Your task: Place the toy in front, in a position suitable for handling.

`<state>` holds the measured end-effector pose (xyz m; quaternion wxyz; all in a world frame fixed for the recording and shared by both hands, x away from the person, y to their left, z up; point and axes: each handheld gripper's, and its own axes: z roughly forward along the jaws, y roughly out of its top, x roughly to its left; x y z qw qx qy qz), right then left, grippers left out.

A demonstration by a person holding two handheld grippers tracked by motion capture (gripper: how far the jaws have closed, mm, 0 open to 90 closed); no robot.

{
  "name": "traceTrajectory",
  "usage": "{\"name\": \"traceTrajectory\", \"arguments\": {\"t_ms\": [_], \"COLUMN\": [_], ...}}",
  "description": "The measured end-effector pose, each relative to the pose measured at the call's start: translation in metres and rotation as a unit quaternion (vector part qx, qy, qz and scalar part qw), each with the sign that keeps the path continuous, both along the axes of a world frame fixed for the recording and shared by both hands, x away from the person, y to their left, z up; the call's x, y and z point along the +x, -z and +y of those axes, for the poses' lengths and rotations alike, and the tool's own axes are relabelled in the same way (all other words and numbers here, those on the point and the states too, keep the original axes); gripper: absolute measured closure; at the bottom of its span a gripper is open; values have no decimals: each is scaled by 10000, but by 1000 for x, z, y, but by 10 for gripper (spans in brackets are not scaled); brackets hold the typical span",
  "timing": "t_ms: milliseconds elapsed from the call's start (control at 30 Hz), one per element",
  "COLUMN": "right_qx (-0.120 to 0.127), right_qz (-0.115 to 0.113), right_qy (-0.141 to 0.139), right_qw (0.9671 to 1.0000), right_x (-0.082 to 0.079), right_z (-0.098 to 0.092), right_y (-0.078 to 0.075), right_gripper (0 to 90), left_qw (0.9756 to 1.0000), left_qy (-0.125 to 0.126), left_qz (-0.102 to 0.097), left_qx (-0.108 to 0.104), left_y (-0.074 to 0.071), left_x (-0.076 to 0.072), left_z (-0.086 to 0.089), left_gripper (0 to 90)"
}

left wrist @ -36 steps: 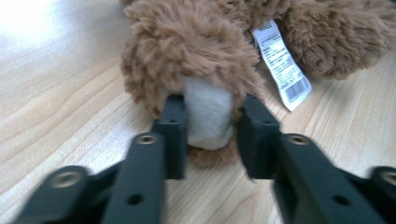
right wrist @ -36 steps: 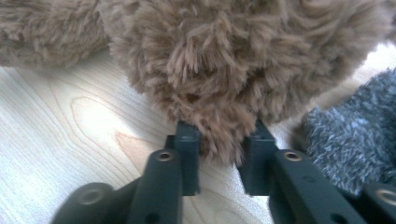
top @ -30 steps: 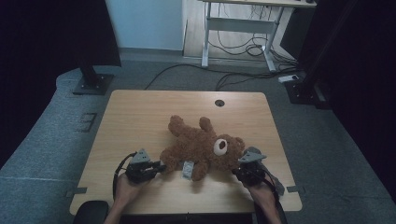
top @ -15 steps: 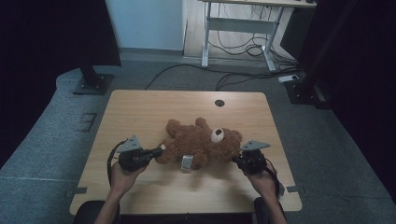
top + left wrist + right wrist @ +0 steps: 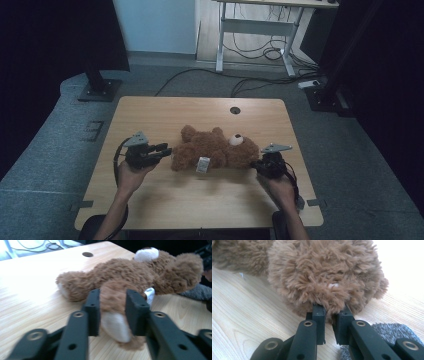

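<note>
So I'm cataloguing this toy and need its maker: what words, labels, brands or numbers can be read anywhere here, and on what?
No text can be read in these pictures.
White tag sewn on the teddy bear: too small in the high view and blurred in the left gripper view, so any print on it is illegible.
No lettering shows on the table or the gripper fingers.

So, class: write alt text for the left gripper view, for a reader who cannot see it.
A brown teddy bear lies on a light wooden table, one leg with a pale foot pad between the two black jaws of the left gripper, which have just been opening. A white sewn-in label shows at the bear's side, and a round cable hole sits in the tabletop beyond.
</note>
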<state>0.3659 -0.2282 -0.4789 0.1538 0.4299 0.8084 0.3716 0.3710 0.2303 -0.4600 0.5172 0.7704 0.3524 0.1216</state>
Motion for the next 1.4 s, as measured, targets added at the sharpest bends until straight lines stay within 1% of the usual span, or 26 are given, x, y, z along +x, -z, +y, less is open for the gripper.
{"name": "traceTrajectory", "arguments": {"t_ms": [33,67,133,167,200,300,400,433,500,567,600,667,700,733,800,867,933,1033,1100,1233,1400], "right_qx": [-17,-20,-25,-25,-26,-13,-5,-8,-2,-10,-3,4,4,15,23,24,25,21,16,23,-46], "right_qz": [14,27,24,28,29,53,59,59,59,39,34,25,22,35,28,31,27,19,14,1,-2], "right_qy": [5,1,10,6,5,23,24,18,17,6,9,21,23,23,38,47,54,59,66,62,-19], "right_qw": [10000,10000,10000,10000,10000,10000,10000,10000,10000,10000,10000,10000,10000,10000,10000,10000,10000,10000,10000,10000,10000], "right_x": [1,1,2,2,2,3,2,2,3,3,3,3,3,3,3,3,4,3,3,3,4], "right_z": [0,0,0,0,-1,-1,-1,-1,-2,-2,-2,-2,-2,-2,-2,-3,-3,-4,-4,-5,-2], "right_y": [0,0,0,0,0,0,0,0,0,0,0,0,0,0,0,1,2,2,2,2,3], "right_gripper": [800,800,797,796,794,788,777,774,773,772,767,766,766,764,758,747,739,705,685,597,504], "left_qw": [10000,9999,9999,9998,9996,9984,9958,9944,9916,9899,9894,9894,9893,9895,9892,9892,9903,9922,9929,9932,9917], "left_qy": [-52,-63,6,90,190,528,906,1050,1279,1382,1411,1368,1345,1303,1209,1098,936,695,624,504,434], "left_qz": [20,88,109,59,35,18,70,104,197,263,282,303,303,279,228,209,168,98,45,-15,-60], "left_qx": [7,16,78,183,229,188,120,85,19,188,218,368,476,559,798,952,1009,1034,1007,1046,1212], "left_y": [2,6,11,15,17,22,26,27,30,35,38,43,46,48,52,56,58,58,55,54,56], "left_x": [-1,-5,-14,-21,-27,-44,-56,-61,-64,-64,-62,-57,-54,-51,-46,-41,-36,-32,-29,-21,-10], "left_z": [4,9,10,6,2,-12,-26,-32,-42,-55,-60,-71,-77,-81,-89,-93,-95,-93,-90,-89,-96], "left_gripper": [566,539,495,483,475,459,455,452,434,392,380,360,355,355,350,344,343,334,327,327,323]}}
